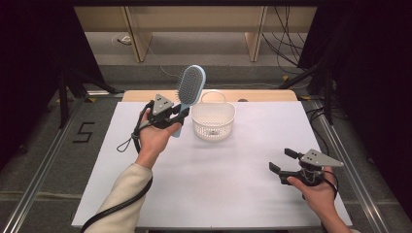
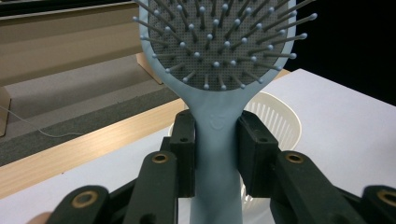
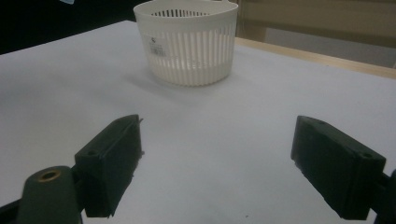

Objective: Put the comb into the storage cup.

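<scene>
- Hairbrush (image 1: 188, 92), pale blue: clamped at the neck of its handle between the jaws of my left gripper (image 1: 171, 112); long axis nearly upright, head uppermost, bristles toward my camera.
- Basket (image 1: 213, 121), white and slatted: stands on the table just to the right of the brush, beyond its handle in the left gripper view; the brush is held above the table beside the rim, not over the opening.
- Left hand (image 1: 156, 138) is much the nearer to the basket.
- Right gripper (image 1: 283, 167): jaws wide apart, holding nothing, low over the near right part of the table, well away from the basket.
- Table (image 1: 243, 194): plain white sheet, wooden strip along the far edge.
- Basket interior: probably empty, though poorly resolved.
</scene>
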Available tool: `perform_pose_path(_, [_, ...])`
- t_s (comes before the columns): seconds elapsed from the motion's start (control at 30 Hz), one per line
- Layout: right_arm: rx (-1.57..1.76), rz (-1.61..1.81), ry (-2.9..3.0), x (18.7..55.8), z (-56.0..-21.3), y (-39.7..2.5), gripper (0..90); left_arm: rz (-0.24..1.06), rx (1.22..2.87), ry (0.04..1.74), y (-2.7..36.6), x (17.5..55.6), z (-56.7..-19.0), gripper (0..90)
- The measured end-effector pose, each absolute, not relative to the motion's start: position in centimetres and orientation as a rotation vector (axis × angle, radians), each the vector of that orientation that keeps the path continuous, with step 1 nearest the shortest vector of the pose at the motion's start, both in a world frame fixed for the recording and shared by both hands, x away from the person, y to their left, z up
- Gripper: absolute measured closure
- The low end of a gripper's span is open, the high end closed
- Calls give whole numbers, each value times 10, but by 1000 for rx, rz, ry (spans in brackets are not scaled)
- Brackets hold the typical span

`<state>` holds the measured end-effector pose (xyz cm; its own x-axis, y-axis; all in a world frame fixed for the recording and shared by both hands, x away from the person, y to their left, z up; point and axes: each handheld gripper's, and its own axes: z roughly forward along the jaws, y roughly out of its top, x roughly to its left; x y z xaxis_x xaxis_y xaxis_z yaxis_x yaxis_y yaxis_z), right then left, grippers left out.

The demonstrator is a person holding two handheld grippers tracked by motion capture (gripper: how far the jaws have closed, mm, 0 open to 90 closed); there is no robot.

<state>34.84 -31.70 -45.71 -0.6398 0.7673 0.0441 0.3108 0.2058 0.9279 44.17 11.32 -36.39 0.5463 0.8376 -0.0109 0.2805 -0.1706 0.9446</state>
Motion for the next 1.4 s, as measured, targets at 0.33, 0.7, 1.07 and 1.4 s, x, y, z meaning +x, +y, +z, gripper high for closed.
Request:
perform_pose_path(0.33, [1001,1427,2056,348,-457,-317,172,649,1724,933,106,445,-362,696])
perform_pose_path(0.7, [1005,1425,2057,348,-457,-317,171,647,1729,928,101,448,-360,696])
perform_pose_path(1.07, [1007,1428,2057,348,-457,-317,171,645,1736,916,96,451,-359,696])
perform_pose_path(1.4, [1008,1429,2057,348,-457,-317,172,640,1737,913,92,454,-356,696])
